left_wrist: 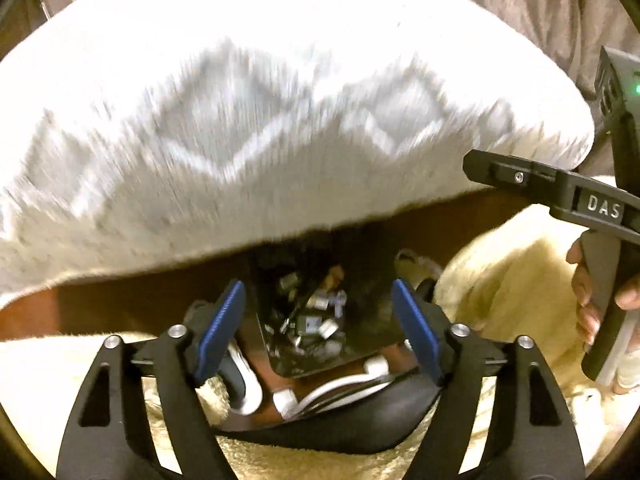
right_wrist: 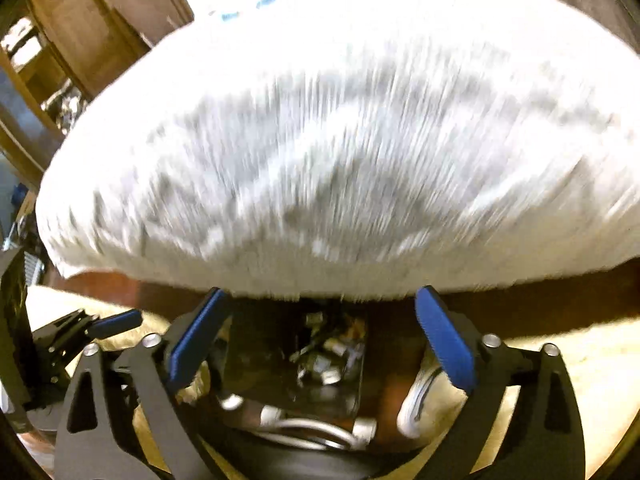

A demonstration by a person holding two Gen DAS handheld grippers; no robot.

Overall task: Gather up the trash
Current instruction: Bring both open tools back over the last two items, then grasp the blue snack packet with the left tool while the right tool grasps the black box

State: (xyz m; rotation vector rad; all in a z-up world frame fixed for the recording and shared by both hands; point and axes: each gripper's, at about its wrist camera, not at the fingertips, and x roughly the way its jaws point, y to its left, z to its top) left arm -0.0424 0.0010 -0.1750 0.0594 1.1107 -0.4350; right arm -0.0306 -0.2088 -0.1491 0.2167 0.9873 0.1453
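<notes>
A black bin (left_wrist: 280, 344) holding several crumpled wrappers (left_wrist: 316, 312) sits on the floor under the edge of a bed. It also shows in the right wrist view (right_wrist: 256, 364), with the wrappers (right_wrist: 328, 356) inside. My left gripper (left_wrist: 320, 332) is open and empty, with its blue pads on either side of the bin mouth. My right gripper (right_wrist: 324, 348) is open and empty, above the same bin. The right gripper's body (left_wrist: 560, 188) shows at the right of the left wrist view. The left gripper's finger (right_wrist: 116, 322) shows at the left of the right wrist view.
A white and grey patterned blanket (left_wrist: 260, 120) covers the bed and overhangs the bin; it is blurred. White cables and plugs (left_wrist: 320, 396) lie on the dark floor beside a cream fluffy rug (left_wrist: 508, 280). A wooden cabinet (right_wrist: 100, 20) stands at the far left.
</notes>
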